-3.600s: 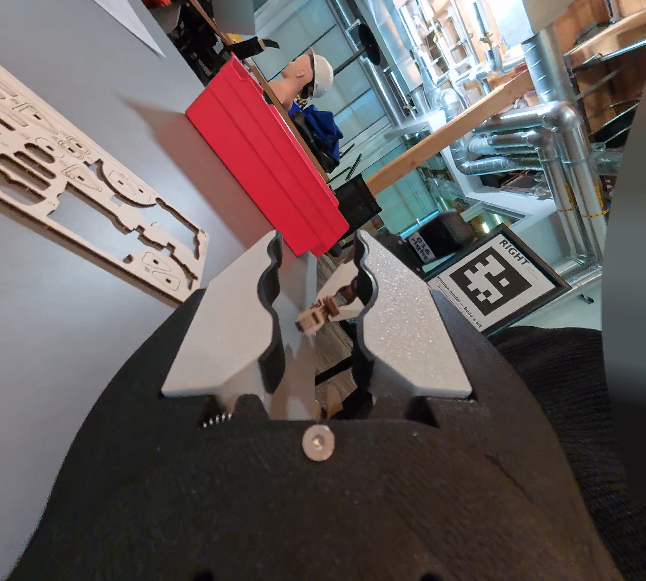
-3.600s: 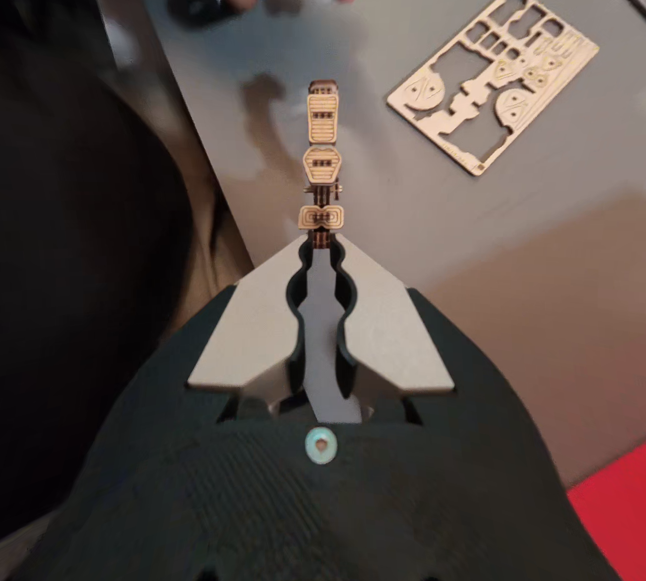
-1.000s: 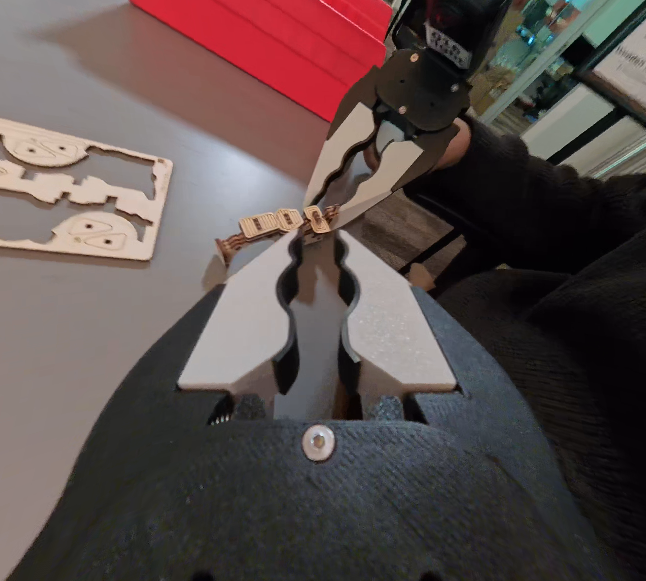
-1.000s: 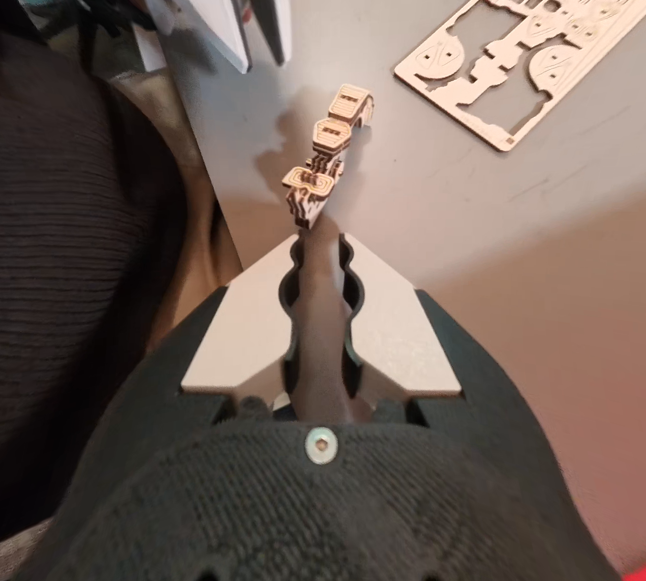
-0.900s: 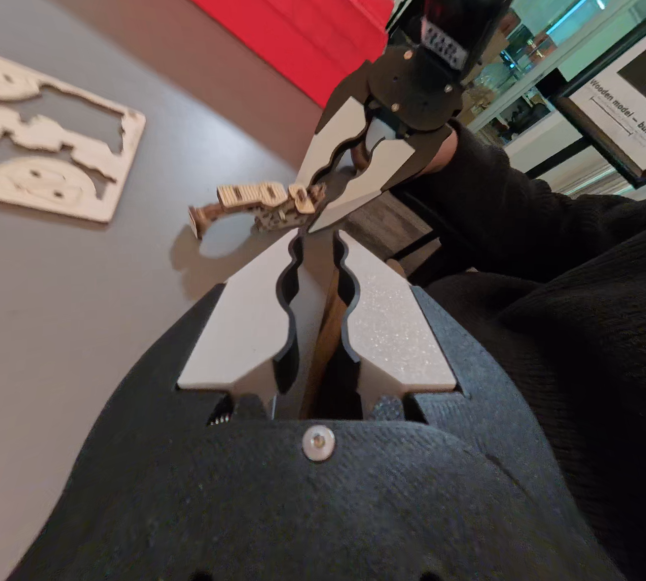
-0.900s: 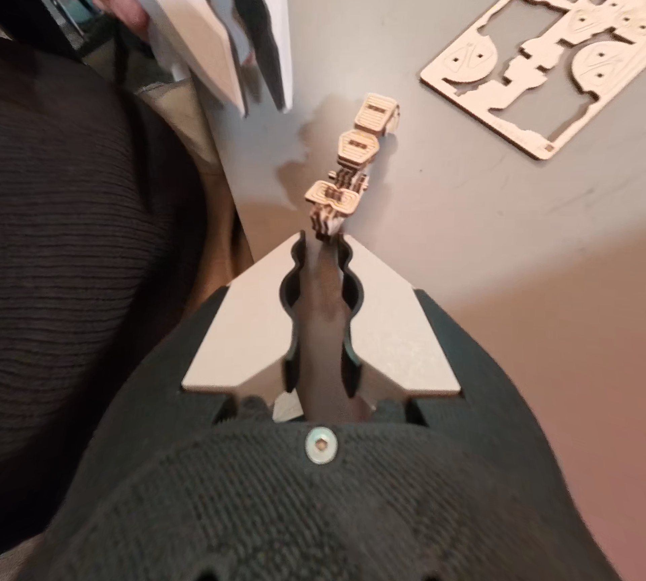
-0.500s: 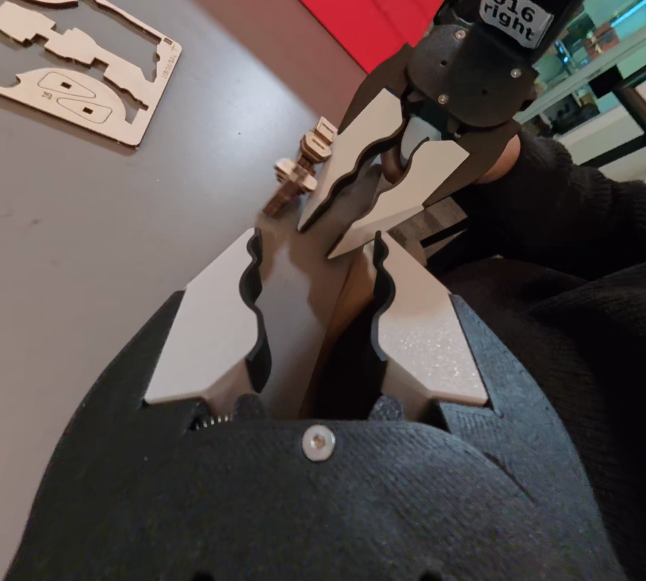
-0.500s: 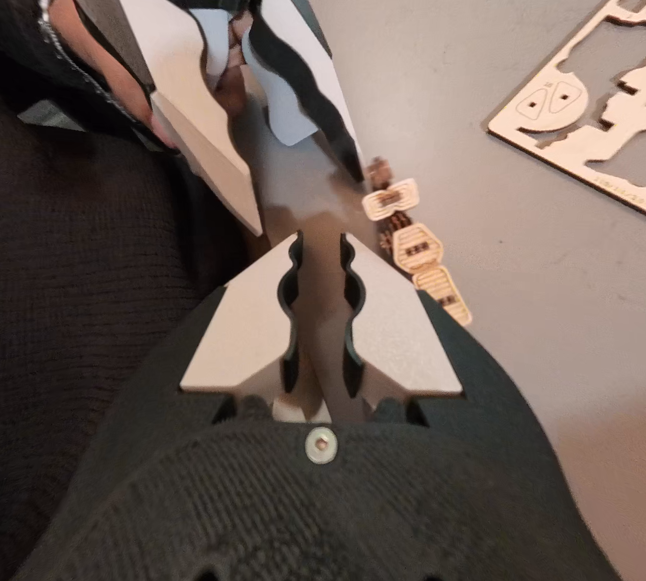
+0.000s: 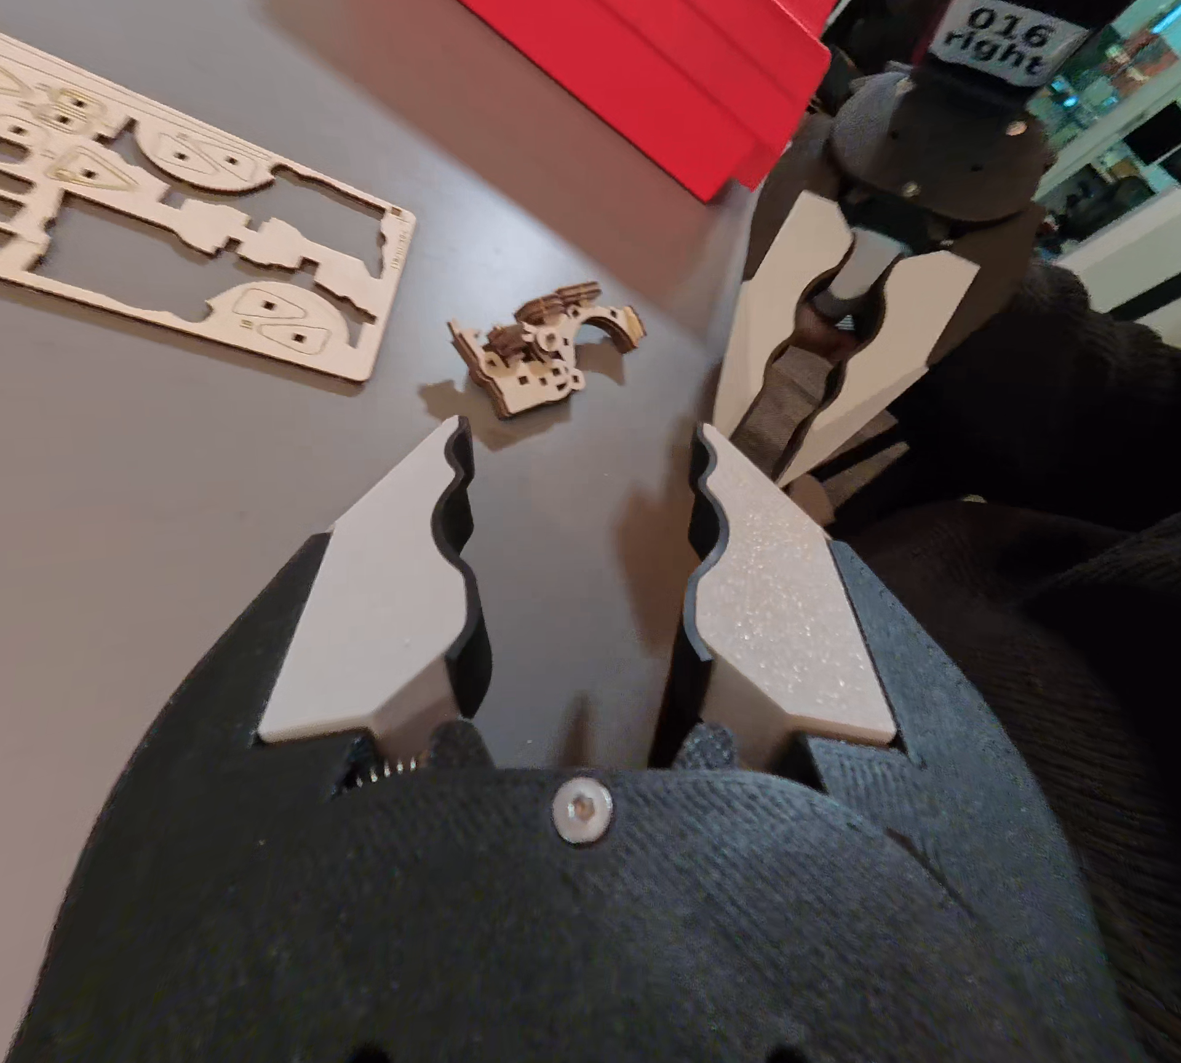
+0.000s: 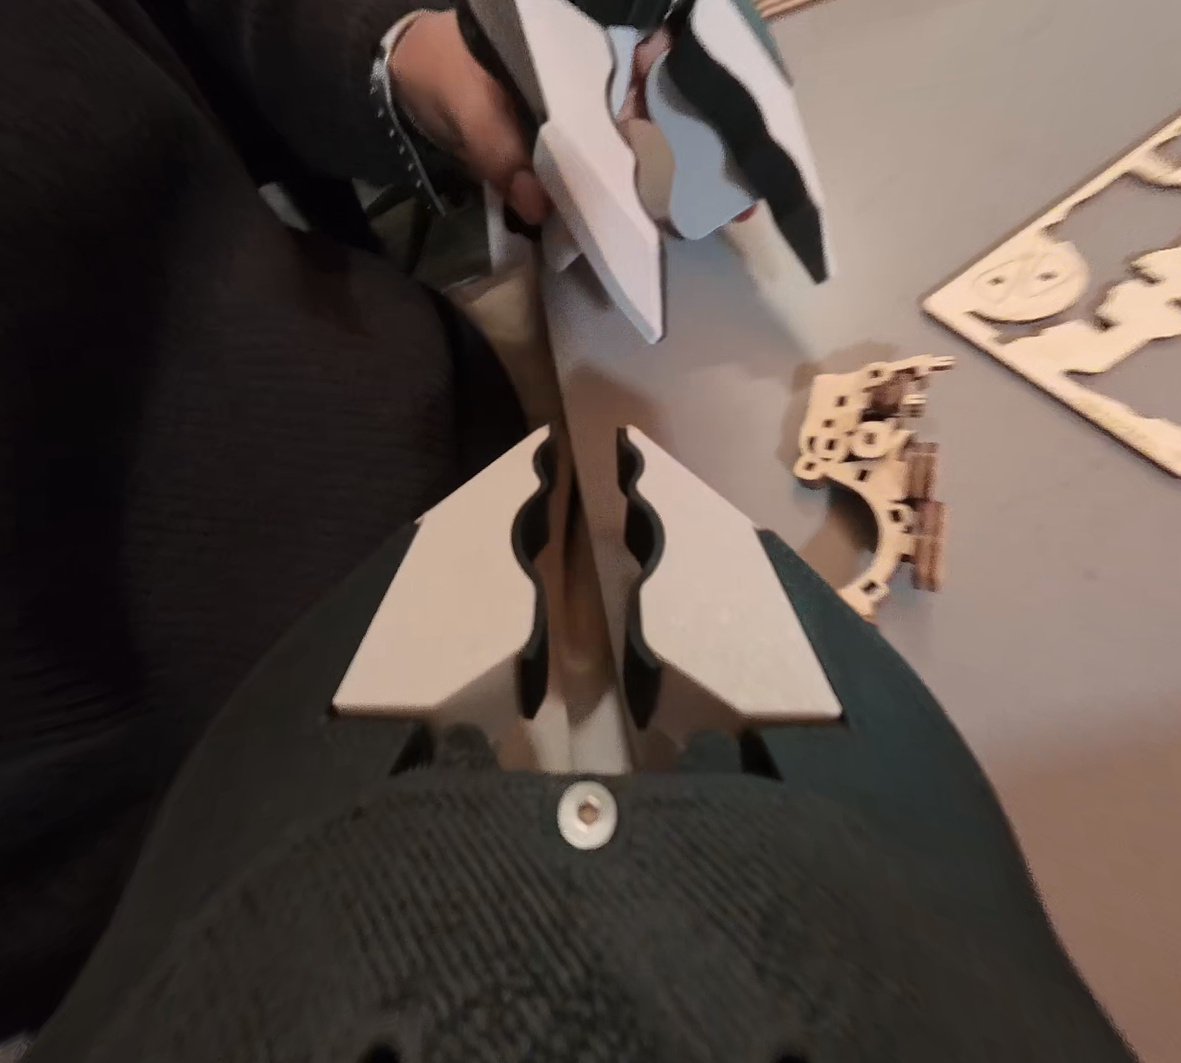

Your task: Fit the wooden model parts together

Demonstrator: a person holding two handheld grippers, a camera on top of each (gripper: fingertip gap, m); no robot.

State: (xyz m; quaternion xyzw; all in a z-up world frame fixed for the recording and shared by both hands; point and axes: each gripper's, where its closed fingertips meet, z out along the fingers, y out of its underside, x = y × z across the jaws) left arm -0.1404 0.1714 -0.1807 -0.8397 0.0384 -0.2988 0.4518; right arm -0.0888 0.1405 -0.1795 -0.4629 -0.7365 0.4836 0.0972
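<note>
Only one container shows, a red box (image 9: 613, 16) at the table's (image 9: 160, 457) far side; its contents are hidden. Nearer, the wooden model (image 9: 543, 348) lies on its side just ahead of the left gripper (image 9: 581, 444), whose fingers are spread wide and empty. Beside it, the right gripper (image 10: 581, 438) is slightly parted, apparently holding nothing, the model off to its right. A punched-out parts sheet (image 9: 192, 240) lies nearby.

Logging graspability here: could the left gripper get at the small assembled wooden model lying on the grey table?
Probably yes. The left gripper is open, the wooden model lies free on the grey table just ahead of it, and the right gripper stands off to one side.
</note>
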